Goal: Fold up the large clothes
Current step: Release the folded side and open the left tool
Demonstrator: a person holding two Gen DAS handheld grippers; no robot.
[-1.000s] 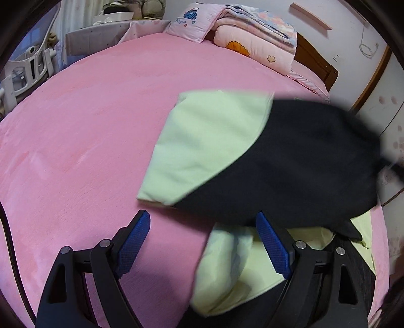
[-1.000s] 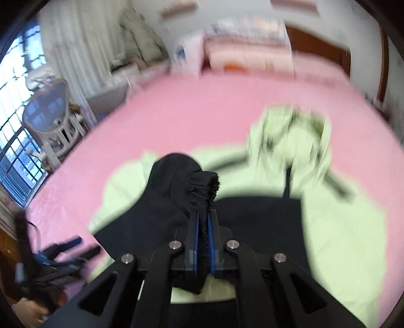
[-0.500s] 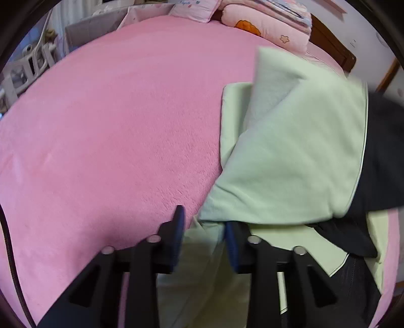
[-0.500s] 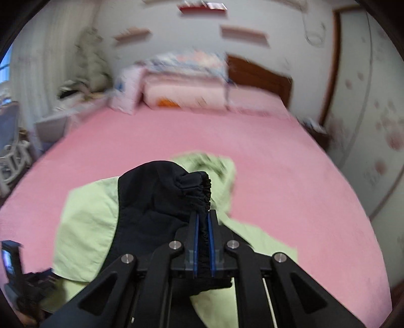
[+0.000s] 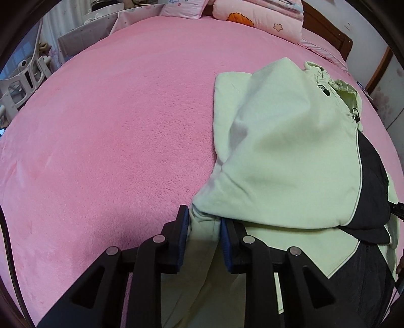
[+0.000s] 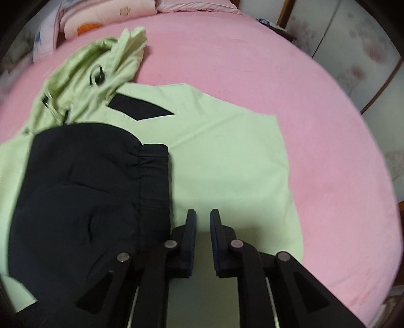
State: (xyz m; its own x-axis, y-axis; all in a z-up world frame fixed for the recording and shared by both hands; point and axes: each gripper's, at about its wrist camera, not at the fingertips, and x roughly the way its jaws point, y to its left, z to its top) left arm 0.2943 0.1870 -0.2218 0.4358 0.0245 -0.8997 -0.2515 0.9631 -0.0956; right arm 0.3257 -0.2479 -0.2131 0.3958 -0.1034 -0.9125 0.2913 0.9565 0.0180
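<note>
A light green and black hooded jacket (image 5: 290, 164) lies on the pink bed (image 5: 113, 126), its hood (image 5: 341, 90) towards the pillows. My left gripper (image 5: 204, 219) is at the jacket's near left edge. Its jaws are closing, and a bunch of green fabric fills the gap between the pads. In the right wrist view the jacket (image 6: 227, 151) has its black sleeve (image 6: 88, 189) folded across the body, with the gathered cuff (image 6: 154, 176) lying flat. My right gripper (image 6: 202, 214) hovers just right of that cuff over green cloth. Its jaws are opening with nothing between them.
Folded pink quilts and pillows (image 5: 265, 17) are stacked at the wooden headboard (image 5: 325, 30). A white chair (image 5: 22, 75) stands off the bed's left side. Bare pink bedding (image 6: 315, 113) stretches to the right of the jacket, with wardrobe doors (image 6: 366, 50) beyond.
My right gripper carried the black sleeve across, came down and let go of the cuff, which now lies on the jacket. My left gripper went from wide open to pinching the green edge.
</note>
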